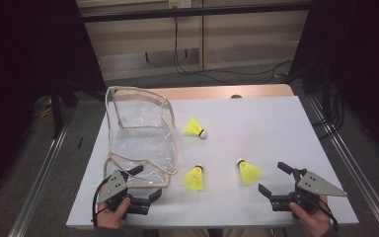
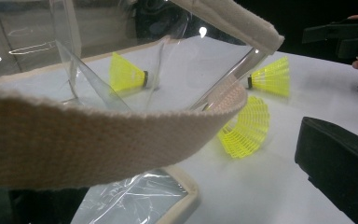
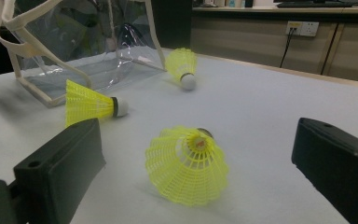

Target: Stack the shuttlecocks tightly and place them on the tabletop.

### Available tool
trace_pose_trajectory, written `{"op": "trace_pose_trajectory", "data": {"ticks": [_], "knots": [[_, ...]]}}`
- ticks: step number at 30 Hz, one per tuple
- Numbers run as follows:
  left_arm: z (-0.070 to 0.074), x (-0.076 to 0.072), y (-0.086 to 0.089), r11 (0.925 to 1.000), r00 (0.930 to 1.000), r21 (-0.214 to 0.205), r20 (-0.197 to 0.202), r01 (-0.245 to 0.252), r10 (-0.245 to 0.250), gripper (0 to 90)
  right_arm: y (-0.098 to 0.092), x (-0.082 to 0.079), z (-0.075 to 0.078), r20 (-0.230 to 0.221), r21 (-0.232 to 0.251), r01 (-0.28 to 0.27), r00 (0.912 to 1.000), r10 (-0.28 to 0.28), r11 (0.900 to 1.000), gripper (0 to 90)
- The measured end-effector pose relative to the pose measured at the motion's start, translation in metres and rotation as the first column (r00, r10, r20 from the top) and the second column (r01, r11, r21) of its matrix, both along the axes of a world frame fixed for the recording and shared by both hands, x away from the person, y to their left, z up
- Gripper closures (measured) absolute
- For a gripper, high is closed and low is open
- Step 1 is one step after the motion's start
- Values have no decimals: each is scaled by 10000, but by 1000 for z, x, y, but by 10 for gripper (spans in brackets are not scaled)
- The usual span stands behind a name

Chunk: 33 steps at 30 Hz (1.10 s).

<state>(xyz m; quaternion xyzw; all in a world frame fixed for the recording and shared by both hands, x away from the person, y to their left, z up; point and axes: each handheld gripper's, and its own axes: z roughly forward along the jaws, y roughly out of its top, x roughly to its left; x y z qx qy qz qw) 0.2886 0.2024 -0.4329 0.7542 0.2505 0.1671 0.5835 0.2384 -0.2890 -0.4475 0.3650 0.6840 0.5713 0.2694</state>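
Three yellow plastic shuttlecocks lie loose on the white table; a clear pouch with beige webbing trim stands open along the left edge, its mouth facing the near side. Right gripper rests near the front right corner, jaws spread wide with nothing between them, aimed at the nearest shuttlecock, which stands skirt-down, cork up, just ahead of the jaws (right gripper view puts it squarely between the two black jaws, not touched). Left gripper sits at the front left corner, jaws likewise wide apart; the pouch's webbing rim crosses low in front of its camera, close to the jaws but not pinched as far as I can tell. Middle shuttlecock stands near the front edge beside the pouch; the far shuttlecock lies on its side toward the table's centre. Judgement: the step in hand looks like the approach before the first pick, none bagged yet. Next move calls for advancing the right jaws around the skirt and closing gently, since the mesh will likely crush, while the left takes the rim to hold the mouth open.
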Motion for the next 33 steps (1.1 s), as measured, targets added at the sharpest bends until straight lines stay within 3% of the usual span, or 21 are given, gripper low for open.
{"op": "trace_pose_trajectory", "data": {"ticks": [16, 23, 25, 33], "knots": [[0, -7, -4, 9993, 9994, 198, -14, 332, -332, 16, 4, 3, 1, 8, 23, -154, 9999, 154, 9999, 16], [-2, -7, -8, 9984, 9978, -22, -345, 560, -561, 12, 4, 2, 1, 7, 27, -156, 9999, 156, 9999, 16], [-2, -8, -10, 9975, 9970, 161, -371, 692, -685, 9, 3, 2, 1, 26, 34, -174, 9998, 174, 9998, 16], [-3, -8, -14, 9956, 9945, 214, -528, 913, -900, 7, 3, 2, 1, 31, 25, -185, 9998, 185, 9998, 16]]}}
